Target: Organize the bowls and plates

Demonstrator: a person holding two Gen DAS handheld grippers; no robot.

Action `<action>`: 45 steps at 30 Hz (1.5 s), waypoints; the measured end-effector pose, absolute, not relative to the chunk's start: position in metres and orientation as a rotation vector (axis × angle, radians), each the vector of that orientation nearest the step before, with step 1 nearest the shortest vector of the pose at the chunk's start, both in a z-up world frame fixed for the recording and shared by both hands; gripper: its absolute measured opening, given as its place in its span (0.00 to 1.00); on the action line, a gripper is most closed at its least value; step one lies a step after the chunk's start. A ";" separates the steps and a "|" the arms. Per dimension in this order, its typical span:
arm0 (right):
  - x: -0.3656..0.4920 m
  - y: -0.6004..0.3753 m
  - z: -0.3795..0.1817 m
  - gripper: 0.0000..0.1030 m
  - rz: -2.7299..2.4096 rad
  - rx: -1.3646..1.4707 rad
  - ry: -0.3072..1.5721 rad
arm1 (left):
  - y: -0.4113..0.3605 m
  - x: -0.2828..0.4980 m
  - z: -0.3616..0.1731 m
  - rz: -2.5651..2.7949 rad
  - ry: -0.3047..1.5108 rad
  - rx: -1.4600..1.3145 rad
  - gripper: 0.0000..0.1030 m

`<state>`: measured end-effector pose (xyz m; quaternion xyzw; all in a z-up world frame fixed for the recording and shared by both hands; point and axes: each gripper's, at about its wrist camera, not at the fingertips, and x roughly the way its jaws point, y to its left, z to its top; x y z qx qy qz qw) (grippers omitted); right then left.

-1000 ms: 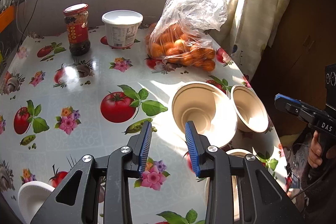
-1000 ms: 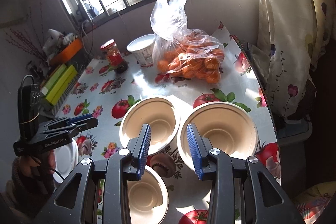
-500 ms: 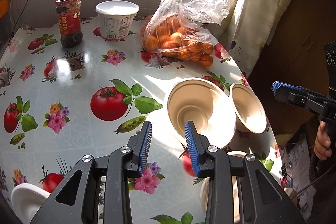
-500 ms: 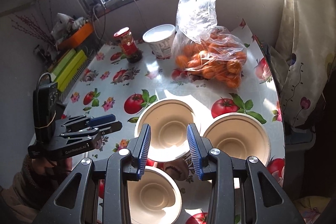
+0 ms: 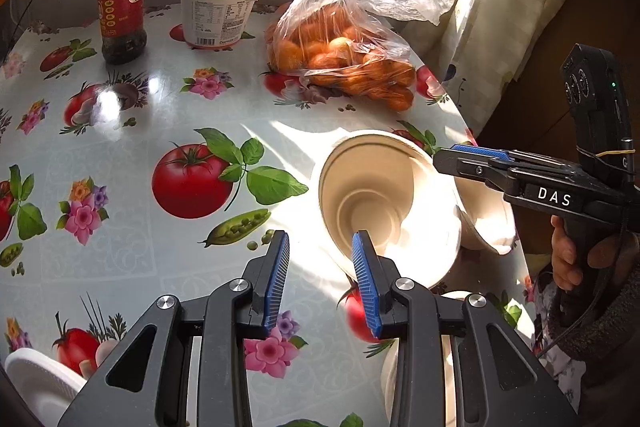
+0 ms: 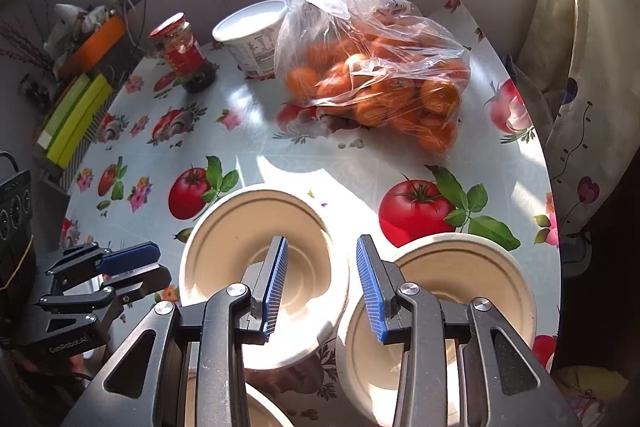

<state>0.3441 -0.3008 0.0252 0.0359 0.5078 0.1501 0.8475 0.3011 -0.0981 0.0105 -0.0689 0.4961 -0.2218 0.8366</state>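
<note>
Left gripper (image 5: 320,271): jaws partly open, nothing between them, hovering above the counter (image 5: 132,131) just beside the near rim of the middle bowl (image 5: 384,203).

Right gripper (image 6: 322,277): jaws partly open, empty, poised over the gap between the middle bowl and the right bowl (image 6: 464,291), pads clear of both rims.

Third bowl (image 6: 264,411) mostly hidden under the right gripper, at the near edge.

White plate (image 5: 36,383) at the near left corner.

Bag of oranges (image 6: 376,83), white tub (image 5: 218,11), red-lidded jar (image 5: 120,11) along the far edge.
</note>
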 end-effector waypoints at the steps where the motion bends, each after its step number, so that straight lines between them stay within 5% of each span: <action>1: 0.346 -0.302 0.023 0.34 0.315 0.079 1.075 | -0.099 0.301 0.009 -0.473 1.053 -0.145 0.33; 8: 0.356 -0.302 0.013 0.33 0.300 0.067 1.104 | -0.106 0.302 0.000 -0.493 1.088 -0.148 0.33; 22: 0.354 -0.297 0.007 0.14 0.304 0.054 1.121 | -0.108 0.305 -0.010 -0.499 1.141 -0.186 0.27; 45: 0.350 -0.301 0.012 0.11 0.303 0.109 1.117 | -0.108 0.302 0.004 -0.498 1.119 -0.216 0.27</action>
